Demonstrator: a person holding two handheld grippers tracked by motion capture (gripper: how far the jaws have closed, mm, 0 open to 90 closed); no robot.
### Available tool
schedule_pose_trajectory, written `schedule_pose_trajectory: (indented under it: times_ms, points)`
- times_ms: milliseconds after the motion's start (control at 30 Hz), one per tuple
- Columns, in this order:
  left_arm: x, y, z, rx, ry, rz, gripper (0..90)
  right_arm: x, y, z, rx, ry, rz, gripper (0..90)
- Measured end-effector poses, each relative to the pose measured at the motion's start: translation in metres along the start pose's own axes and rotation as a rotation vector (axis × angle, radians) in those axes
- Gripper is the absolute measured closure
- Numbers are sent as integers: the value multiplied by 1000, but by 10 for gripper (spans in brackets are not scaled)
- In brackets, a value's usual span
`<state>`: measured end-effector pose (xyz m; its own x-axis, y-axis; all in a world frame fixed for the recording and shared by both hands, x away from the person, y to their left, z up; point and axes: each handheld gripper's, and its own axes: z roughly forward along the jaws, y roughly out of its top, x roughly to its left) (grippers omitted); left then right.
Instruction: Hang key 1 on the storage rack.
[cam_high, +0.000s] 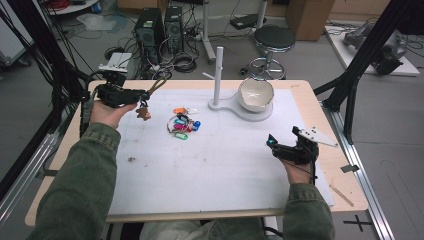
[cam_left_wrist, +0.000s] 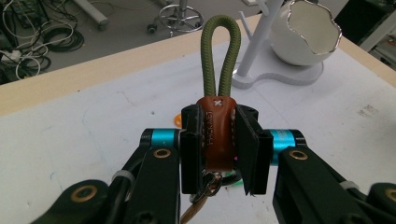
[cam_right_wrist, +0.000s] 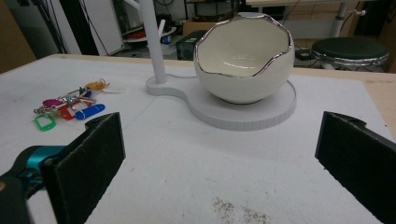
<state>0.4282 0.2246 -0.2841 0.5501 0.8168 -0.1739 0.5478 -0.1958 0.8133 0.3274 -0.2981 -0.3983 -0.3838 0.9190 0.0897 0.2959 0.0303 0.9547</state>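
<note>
The right tongs (cam_high: 272, 143) are held apart and empty at about four o'clock on the tabletop (cam_high: 210, 170). At ten o'clock the left tongs (cam_left_wrist: 218, 149) are clamped on the brown leather tab of a keychain (cam_left_wrist: 217, 133) — its green cord loop (cam_left_wrist: 219, 51) stands upright beyond the jaws, lifted off the surface. Farther off, the white peg stand (cam_high: 218, 75) and eggshell bowl (cam_high: 256, 95) are seen at one o'clock. The smooth tab could slip under the dangling charm's (cam_high: 144, 113) weight, and the loop could miss the peg if swung.

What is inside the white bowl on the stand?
The bowl looks empty: its glossy inner wall and bottom show bare in the right gripper view. The near rim hides a strip of the inside, so something small and flat there cannot be ruled out.
</note>
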Motion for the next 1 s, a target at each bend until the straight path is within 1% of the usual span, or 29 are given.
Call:
schedule_pose_trajectory:
  times_ms: [67, 133, 167, 267, 333, 400, 467, 533, 633, 667, 767, 833, 867, 1000]
  points:
    - [-2, 6, 1, 4, -4, 13, 723, 0, 0, 0, 1, 0, -2, 6]
    - [-4, 13, 3, -2, -6, 14, 723, 0, 0, 0, 4, 0, 0, 5]
    - [-4, 13, 3, -2, -6, 14, 723, 0, 0, 0, 4, 1, 0, 5]
    - [-6, 20, 7, 1, -10, 21, 723, 0, 0, 0, 3, 1, 1, 5]
    - [-8, 25, 12, 1, -22, 25, 723, 0, 0, 0, 3, 2, 7, 6]
    - [-10, 28, 16, 0, -20, 38, 724, 0, -1, 0, 6, 8, 6, 6]
    - [-12, 32, 22, -1, -35, 36, 723, 0, -1, 1, 10, 7, 2, 5]
    - [-15, 36, 27, 8, -32, 43, 724, 0, -1, 1, 10, 7, -7, 6]
    - [-19, 42, 34, 5, -47, 46, 724, 0, -1, 0, 5, 4, -11, 6]
    - [-20, 44, 36, 5, -46, 49, 724, 0, -1, 0, 5, 5, -8, 6]
    - [-25, 50, 44, 1, -55, 41, 724, 0, -2, -1, 3, 3, -6, 5]
    - [-29, 54, 50, 4, -59, 45, 724, -1, -2, -1, 4, 5, -4, 6]
    - [-30, 56, 52, 7, -57, 51, 724, -1, -2, -1, 1, 6, -5, 6]
    - [-33, 62, 62, 11, -48, 36, 724, -1, -2, -1, -4, 4, 0, 6]
